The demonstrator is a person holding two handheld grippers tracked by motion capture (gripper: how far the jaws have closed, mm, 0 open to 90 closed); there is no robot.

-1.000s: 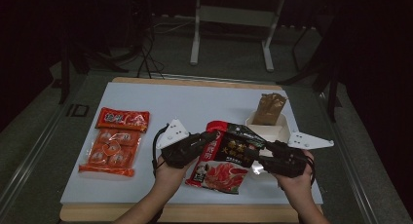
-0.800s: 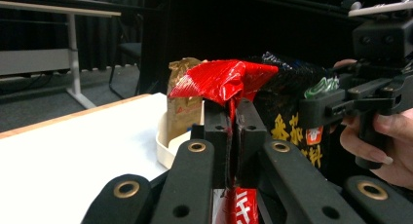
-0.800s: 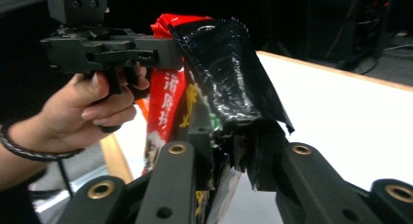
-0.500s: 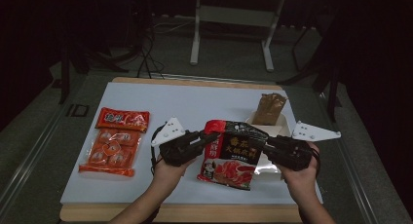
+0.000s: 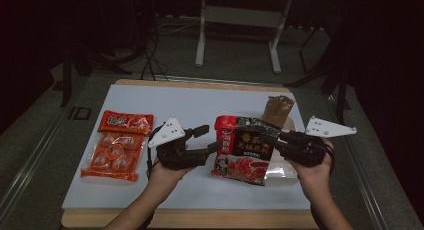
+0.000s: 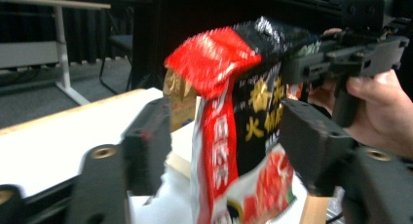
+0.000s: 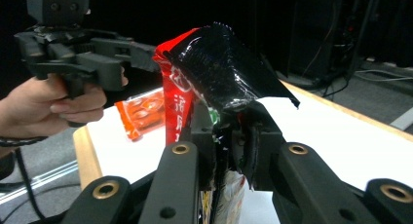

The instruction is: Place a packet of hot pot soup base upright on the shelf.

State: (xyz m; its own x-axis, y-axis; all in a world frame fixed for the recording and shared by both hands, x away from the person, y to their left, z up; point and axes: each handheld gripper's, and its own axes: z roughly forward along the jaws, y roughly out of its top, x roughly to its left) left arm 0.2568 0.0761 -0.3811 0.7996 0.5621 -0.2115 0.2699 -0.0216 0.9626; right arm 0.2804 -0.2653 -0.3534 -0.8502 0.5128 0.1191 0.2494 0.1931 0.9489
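From the high view, a glossy red and black soup-base packet (image 5: 245, 152) stands held up over the white table top (image 5: 200, 107), between the two hands. Its front carries large yellow Chinese characters on black and a picture of red tomato below; the characters are too small here to read. The right gripper (image 5: 278, 140) pinches the packet's right edge, and the left gripper (image 5: 212, 140) sits just beside its left edge with the jaws spread apart. At far left lies a clear bag of orange-wrapped snacks (image 5: 116, 149) with a red header bearing white characters (unreadable), flat and well apart from the packet. Behind the packet a crumpled brown bag (image 5: 277, 109) stands upright in a pale tray (image 5: 289, 124).

In the left gripper view the packet (image 6: 234, 136) hangs upright between the two black jaws, which have just been opening and do not press it; the film is shiny and creased, with a red top flap and yellow characters on black, blurred. The right gripper (image 6: 292, 70) bites its far edge.

In the right gripper view the jaws are clamped on the crinkled black foil edge of the packet (image 7: 214, 83), whose red side shows white characters (partly hidden). The left gripper (image 7: 151, 56) is beyond it
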